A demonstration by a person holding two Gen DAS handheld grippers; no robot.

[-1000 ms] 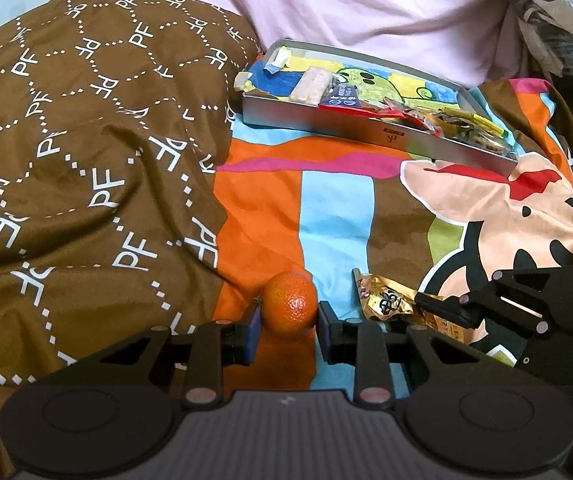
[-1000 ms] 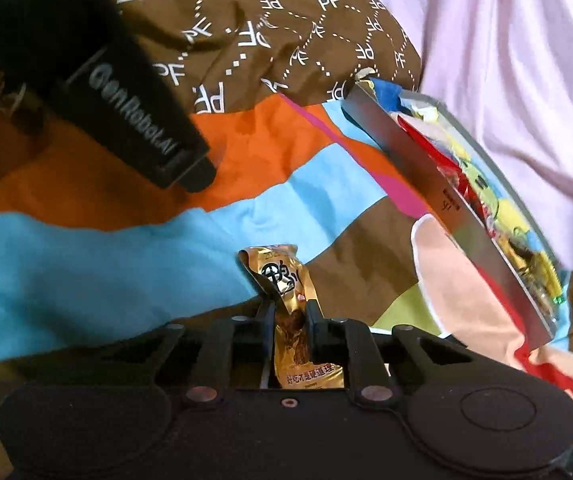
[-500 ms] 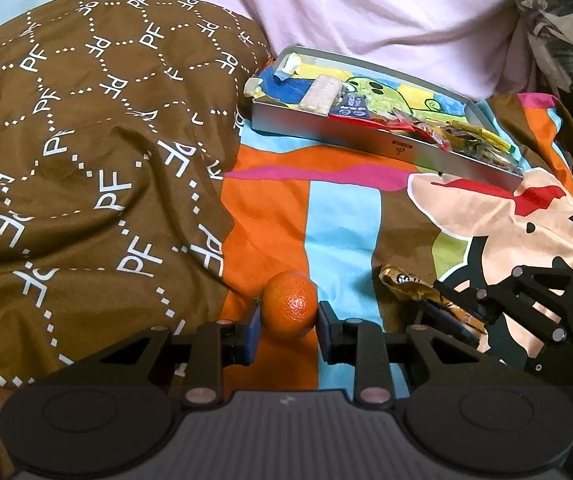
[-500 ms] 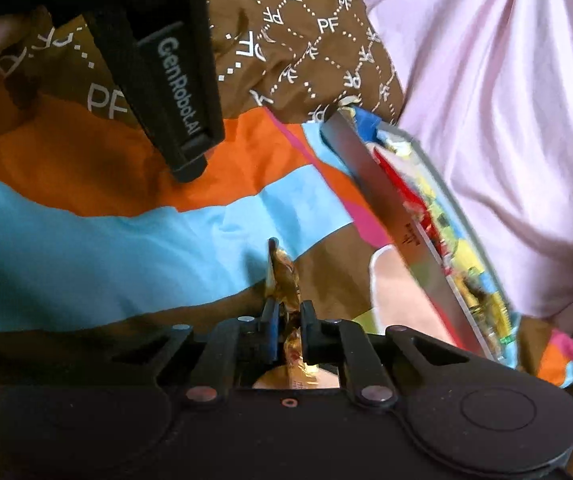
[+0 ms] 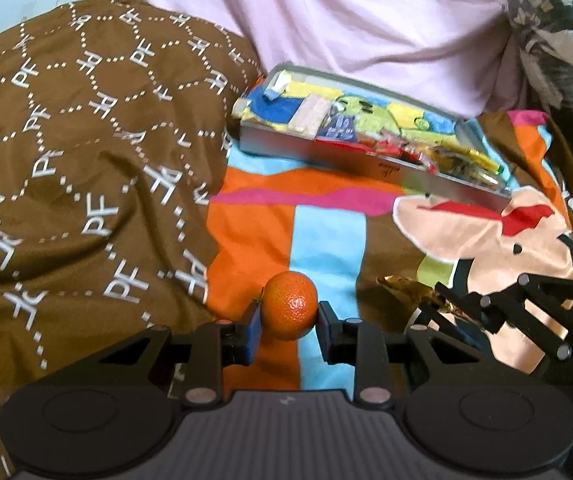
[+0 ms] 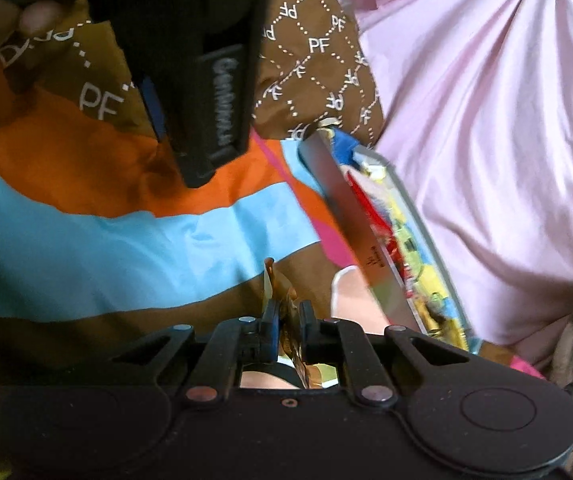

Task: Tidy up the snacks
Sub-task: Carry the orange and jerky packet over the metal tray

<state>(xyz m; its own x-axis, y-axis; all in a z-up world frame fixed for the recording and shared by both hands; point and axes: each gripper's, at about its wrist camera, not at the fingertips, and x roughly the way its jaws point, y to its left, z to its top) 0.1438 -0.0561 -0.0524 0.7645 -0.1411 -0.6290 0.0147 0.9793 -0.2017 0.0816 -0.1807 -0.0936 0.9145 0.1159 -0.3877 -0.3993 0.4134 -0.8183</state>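
Bedding fills both views: one brown quilt printed with white dotted hexagons and "PF" letters (image 5: 86,152) is seen lying beside one cartoon-printed sheet with orange, light blue and pink bands (image 5: 326,232), and pale pink fabric (image 5: 366,20) is bunched behind them. One shallow rectangular metal tin with a cartoon-printed base (image 5: 326,152) is seen resting on the bed at the far edge of the sheet, against the pink fabric. Several snack packets are held in it, crowded toward its right end; an exact count cannot be made because that part is blurred.

One small round orange mandarin (image 5: 290,306) is clamped between the two fingers of the left tongs (image 5: 289,320), just above the orange and blue bands and well short of the tin. One crinkled gold foil snack packet (image 6: 286,320) is pinched edge-on between the two fingers of the right tongs (image 6: 286,322), with its upper end standing up past the fingertips. In the left wrist view the same packet (image 5: 410,286) is seen projecting from the right tongs (image 5: 438,300) to the right of the mandarin. In the right wrist view the body of the left tongs (image 6: 206,80) is seen at upper left, with the tin (image 6: 350,208) ahead to the right.
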